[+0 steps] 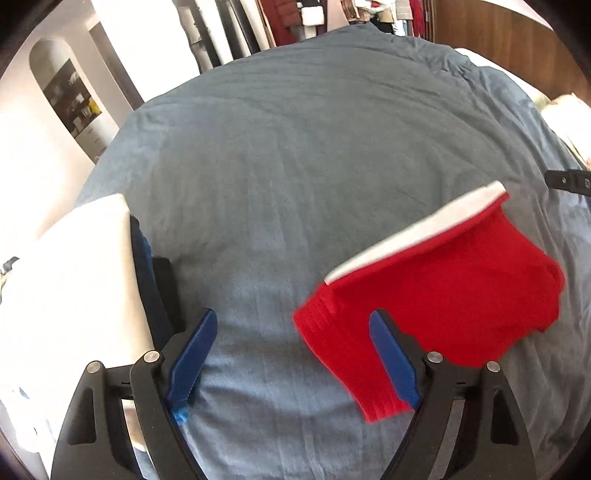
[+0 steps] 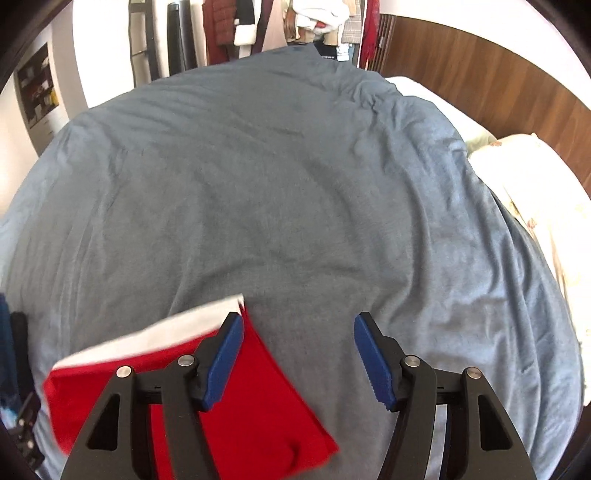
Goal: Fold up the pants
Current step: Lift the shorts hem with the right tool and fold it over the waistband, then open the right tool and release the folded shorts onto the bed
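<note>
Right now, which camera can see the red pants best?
The left wrist view. There the red pants lie nearly whole on the blue-grey bedcover, white band along the top; only the left tongs' finger covers a corner. In the right wrist view, the right tongs hide much of the pants.

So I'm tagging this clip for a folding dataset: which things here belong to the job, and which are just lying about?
Part of the job:
- red pants, folded on the blue-grey bedspread
- left gripper, open
- right gripper, open

Just lying about:
- white folded pile
- cream pillow
- clothes hanging on the rack
</note>
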The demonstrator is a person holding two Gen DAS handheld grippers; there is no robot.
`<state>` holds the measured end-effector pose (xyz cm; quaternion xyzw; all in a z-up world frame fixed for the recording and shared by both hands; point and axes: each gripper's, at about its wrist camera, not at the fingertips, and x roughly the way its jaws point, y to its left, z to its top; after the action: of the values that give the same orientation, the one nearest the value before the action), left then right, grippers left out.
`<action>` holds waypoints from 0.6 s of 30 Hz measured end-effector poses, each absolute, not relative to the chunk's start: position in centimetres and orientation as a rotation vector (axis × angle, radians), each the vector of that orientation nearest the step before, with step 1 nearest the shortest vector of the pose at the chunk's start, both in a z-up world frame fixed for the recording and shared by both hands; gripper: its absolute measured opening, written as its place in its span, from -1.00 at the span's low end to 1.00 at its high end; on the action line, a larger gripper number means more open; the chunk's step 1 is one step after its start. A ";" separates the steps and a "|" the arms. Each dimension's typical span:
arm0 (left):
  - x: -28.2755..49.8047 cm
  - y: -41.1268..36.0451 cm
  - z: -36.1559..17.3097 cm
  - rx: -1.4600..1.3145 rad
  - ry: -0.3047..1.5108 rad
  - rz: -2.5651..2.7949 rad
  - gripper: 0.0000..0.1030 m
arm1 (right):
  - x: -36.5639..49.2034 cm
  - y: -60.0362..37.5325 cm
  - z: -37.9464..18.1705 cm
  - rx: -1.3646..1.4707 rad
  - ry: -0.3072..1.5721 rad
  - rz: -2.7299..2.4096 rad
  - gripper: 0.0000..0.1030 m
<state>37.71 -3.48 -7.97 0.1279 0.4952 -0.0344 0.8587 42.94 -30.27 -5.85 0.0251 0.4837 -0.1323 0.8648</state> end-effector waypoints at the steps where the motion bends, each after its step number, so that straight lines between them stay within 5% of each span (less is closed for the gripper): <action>1: 37.3 -3.5 -7.9 0.247 1.049 -0.086 0.64 | 42.2 -30.4 -5.9 0.060 1.024 -0.269 0.23; 18: 32.1 -6.0 -9.1 0.184 1.110 -0.169 0.64 | 31.9 -33.3 -11.6 0.334 1.153 -0.234 0.19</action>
<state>32.07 -5.95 -9.09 0.0870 0.5256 -0.0800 0.8425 31.88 -33.27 -11.64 0.1570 0.5413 -0.1100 0.8187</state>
